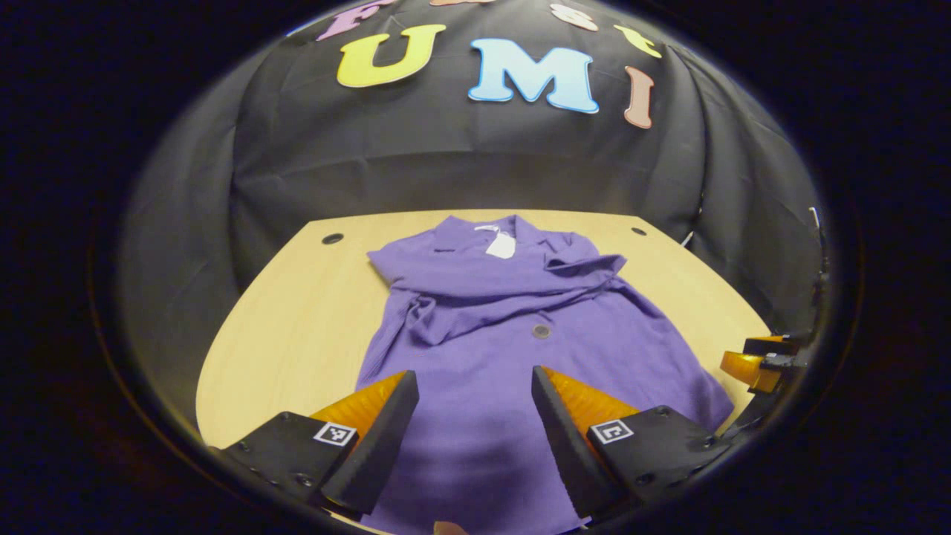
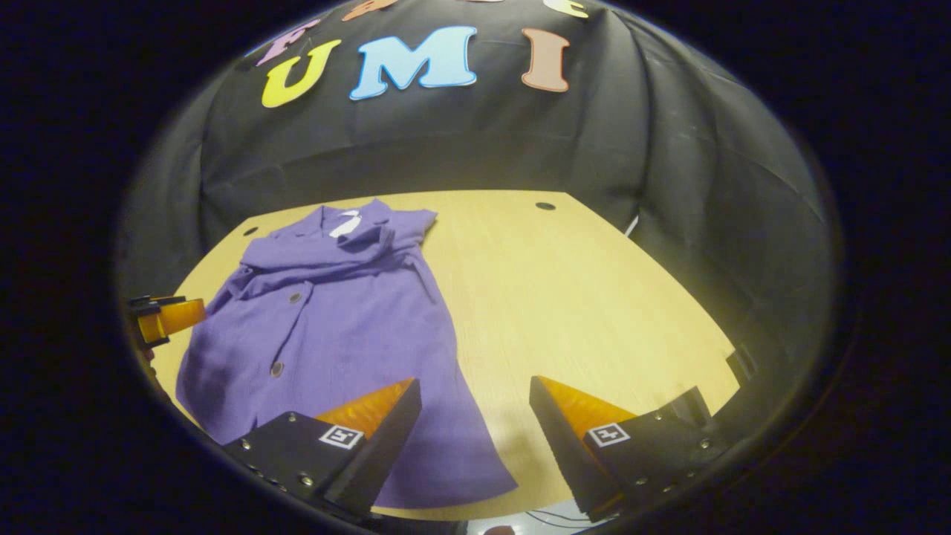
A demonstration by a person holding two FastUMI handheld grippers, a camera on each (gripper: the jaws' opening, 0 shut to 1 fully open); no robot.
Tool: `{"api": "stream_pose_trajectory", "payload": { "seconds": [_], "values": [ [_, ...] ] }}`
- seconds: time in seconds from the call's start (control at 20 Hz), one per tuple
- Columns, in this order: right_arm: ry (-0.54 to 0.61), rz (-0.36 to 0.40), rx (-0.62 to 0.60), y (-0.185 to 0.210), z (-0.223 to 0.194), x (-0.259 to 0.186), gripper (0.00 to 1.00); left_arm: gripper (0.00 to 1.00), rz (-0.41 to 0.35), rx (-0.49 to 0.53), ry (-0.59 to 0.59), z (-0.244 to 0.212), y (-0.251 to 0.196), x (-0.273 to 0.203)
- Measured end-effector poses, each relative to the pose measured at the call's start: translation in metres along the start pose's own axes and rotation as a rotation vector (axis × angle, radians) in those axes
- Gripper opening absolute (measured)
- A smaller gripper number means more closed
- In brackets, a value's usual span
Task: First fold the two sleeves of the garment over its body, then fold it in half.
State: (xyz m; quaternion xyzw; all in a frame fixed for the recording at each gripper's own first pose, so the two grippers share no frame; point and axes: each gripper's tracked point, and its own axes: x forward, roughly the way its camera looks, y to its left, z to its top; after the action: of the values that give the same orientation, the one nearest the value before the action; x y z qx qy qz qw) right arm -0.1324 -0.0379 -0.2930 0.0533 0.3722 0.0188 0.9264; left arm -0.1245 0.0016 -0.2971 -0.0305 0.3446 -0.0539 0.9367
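a pale wooden table (image 1: 297, 327) stands inside a booth walled with black cloth (image 1: 416, 156), with small dark holes near its far corners. on it lies a purple garment (image 1: 490, 334), collar toward the far edge at twelve o'clock and hem toward the near edge. both sleeves (image 1: 475, 286) lie folded across the chest in a bunched band just below the collar, and a white tag (image 1: 501, 245) shows at the neck. a dark button (image 1: 541, 331) sits on the front below the sleeves.

in the left gripper view, the left gripper (image 1: 475, 401) hovers over the lower middle of the garment, its jaws spread wide with nothing between them but cloth below. the right gripper (image 1: 758, 364) peeks in at three o'clock, beside the garment's hem corner.

in the right gripper view, the right gripper (image 2: 475, 409) hangs with jaws parted over the garment's near hem edge and bare table, holding nothing. the garment spreads from ten to seven o'clock, and the left gripper's orange finger shows at nine o'clock.
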Motion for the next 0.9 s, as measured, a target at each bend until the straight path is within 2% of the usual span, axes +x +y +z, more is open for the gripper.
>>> {"api": "stream_pose_trajectory", "payload": {
  "seconds": [0.2,0.5,0.7,0.9],
  "values": [
    [0.028,-0.007,-0.043,0.006,-0.024,-0.009,0.94,0.96,0.007,0.000,0.038,-0.038,0.032,-0.020],
    [0.058,0.014,-0.028,0.016,-0.043,-0.013,0.94,0.96,0.024,-0.009,0.094,-0.080,0.071,-0.046],
    [0.099,0.019,0.020,0.011,-0.054,-0.004,0.94,0.96,0.043,-0.014,0.137,-0.110,0.089,-0.063],
    [0.132,0.056,0.056,0.022,-0.064,-0.003,0.94,0.96,0.060,-0.067,0.166,-0.135,0.102,-0.072]
  ]
}}
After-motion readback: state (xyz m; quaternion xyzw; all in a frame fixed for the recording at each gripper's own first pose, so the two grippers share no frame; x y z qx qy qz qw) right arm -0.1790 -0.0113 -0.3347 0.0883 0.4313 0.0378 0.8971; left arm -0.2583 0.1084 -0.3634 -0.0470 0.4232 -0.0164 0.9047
